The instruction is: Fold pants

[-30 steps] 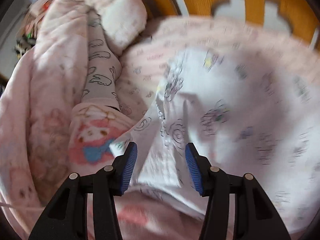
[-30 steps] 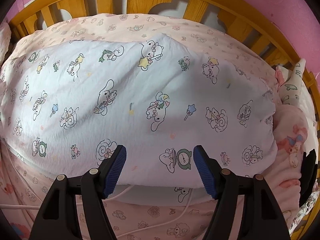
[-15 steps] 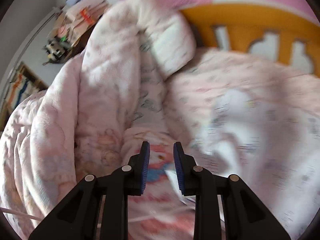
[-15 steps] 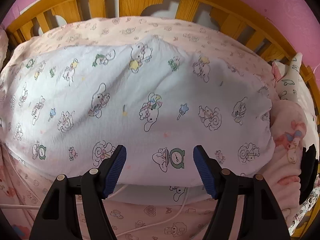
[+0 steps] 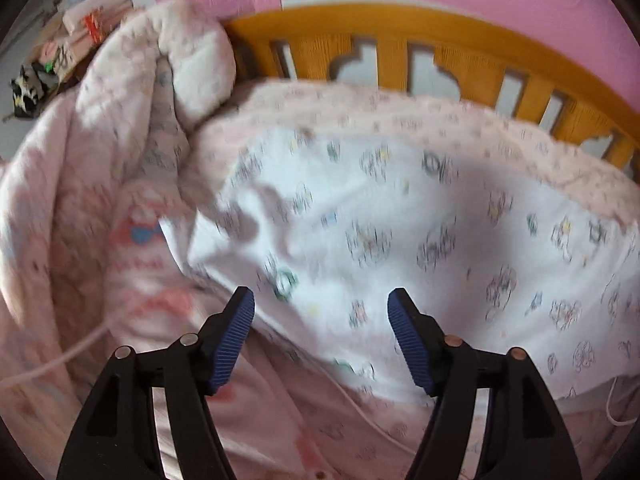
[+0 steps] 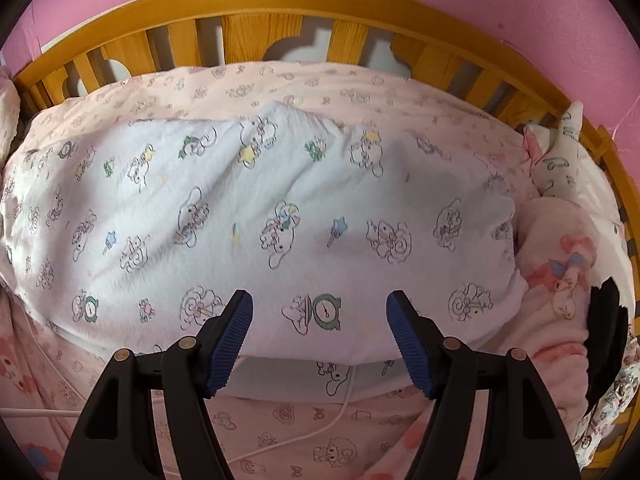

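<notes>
My left gripper (image 5: 321,340) is opening, apparently empty in the blur; my right gripper (image 6: 319,340) hovers wide over white cartoon-print cotton pants (image 6: 256,220) flat on the pink-sheeted bed (image 6: 304,84).

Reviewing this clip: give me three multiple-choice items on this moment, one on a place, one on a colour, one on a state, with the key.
1. Where do the white printed pants lie?
A. on the pink bedding
B. over the rail
C. on the floor

2. What colour are the gripper pads?
A. red
B. blue
C. green

3. What is between the right gripper jaws?
A. a pinched fold
B. a cable
C. nothing gripped

Key: A, the pants are spread flat on the pink bedding in front of the wooden rail; B, both ribbed pads are blue; C, the jaws stand apart above the cloth.
</notes>
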A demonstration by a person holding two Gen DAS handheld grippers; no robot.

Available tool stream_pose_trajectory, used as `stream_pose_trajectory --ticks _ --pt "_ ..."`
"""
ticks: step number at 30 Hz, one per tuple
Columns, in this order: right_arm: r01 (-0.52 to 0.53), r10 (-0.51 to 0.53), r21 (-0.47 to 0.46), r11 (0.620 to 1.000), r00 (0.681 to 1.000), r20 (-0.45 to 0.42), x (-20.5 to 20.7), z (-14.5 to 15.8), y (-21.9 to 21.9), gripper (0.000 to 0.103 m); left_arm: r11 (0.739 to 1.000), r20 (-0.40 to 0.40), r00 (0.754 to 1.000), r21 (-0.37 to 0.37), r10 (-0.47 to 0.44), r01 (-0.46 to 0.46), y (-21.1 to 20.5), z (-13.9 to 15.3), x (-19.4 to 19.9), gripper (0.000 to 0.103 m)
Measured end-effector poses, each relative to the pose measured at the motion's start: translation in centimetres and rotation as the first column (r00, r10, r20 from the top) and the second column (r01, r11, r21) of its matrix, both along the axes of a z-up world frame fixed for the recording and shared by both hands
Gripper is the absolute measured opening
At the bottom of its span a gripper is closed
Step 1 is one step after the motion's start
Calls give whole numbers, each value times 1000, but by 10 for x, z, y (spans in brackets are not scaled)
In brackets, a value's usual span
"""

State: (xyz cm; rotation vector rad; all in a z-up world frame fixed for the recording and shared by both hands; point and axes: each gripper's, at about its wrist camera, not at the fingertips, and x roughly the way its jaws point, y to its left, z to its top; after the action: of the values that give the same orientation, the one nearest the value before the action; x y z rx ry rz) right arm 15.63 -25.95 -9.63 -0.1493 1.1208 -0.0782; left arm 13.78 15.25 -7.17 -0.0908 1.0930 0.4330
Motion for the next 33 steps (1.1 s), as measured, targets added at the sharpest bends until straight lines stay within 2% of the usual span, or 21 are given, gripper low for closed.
stream_pose_trajectory --ticks 4,7,12,16,20,22,24,28,30,33 --pt "25 -25 23 999 1000 14 0 -1 -10 71 987 -67 994 -131 84 -92 9 -22 -2 69" --pt "39 -40 20 999 998 45 2 2 -14 71 985 -61 994 -135 95 -102 7 -22 -3 69" --pt "52 -54 38 998 997 47 4 2 -21 71 996 -37 999 -86 3 -6 -19 -12 4 70" --pt "50 -52 50 997 998 30 1 4 -24 71 992 -18 998 -112 -65 63 -48 -6 8 71" --pt "97 -96 30 995 995 -37 -4 -9 -32 71 983 -26 992 -144 -123 118 -77 -15 10 71" --pt "149 -149 -4 989 987 -64 -2 -17 -41 71 979 -49 987 -149 -150 141 -90 -23 10 71" --pt "198 -200 -42 979 979 -41 1 -16 -53 71 972 -68 982 -168 -178 164 -102 -30 10 71" --pt "337 -337 -21 941 940 -48 11 -11 -99 71 966 -70 972 -146 -223 211 -119 -33 9 71" --pt "380 -383 -53 923 921 -69 19 -18 -119 71 967 -67 971 -127 -229 220 -124 -31 10 71" --pt "434 -443 -99 895 892 -93 30 -30 -148 71 966 -63 972 -141 -225 215 -123 -31 10 71"
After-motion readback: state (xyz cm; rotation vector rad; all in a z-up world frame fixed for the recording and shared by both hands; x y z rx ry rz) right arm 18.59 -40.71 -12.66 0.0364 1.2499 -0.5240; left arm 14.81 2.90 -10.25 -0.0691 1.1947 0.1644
